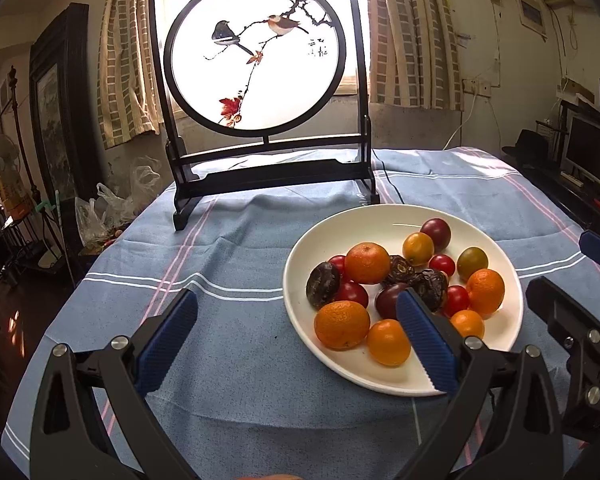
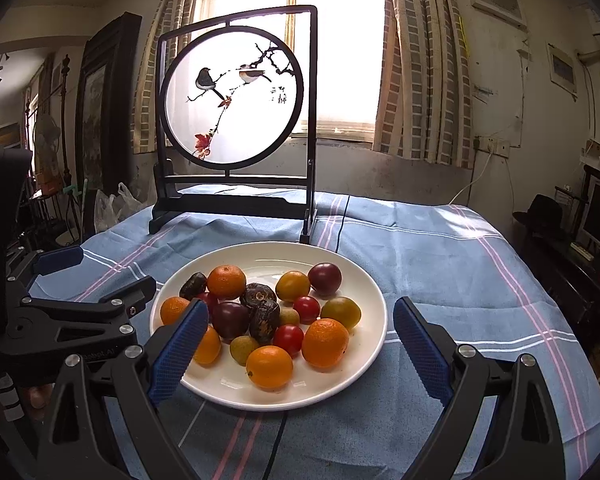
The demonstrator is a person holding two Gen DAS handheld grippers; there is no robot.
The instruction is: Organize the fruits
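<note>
left gripper (image 1: 296,340): black frame | blue ribbed jaws | silver screws || right gripper (image 2: 300,348): same build

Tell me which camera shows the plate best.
The right wrist view: the plate sits central, with only its near-left rim behind a finger. In the left wrist view the plate sits right of centre, partly behind a finger.

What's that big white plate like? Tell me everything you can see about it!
The white plate is round, shallow and glossy, like ceramic. It sits flat on the blue striped tablecloth, in front of the bird screen. It holds mandarins, red cherry tomatoes, dark plums and wrinkled dates. Neither gripper visibly touches it.
</note>
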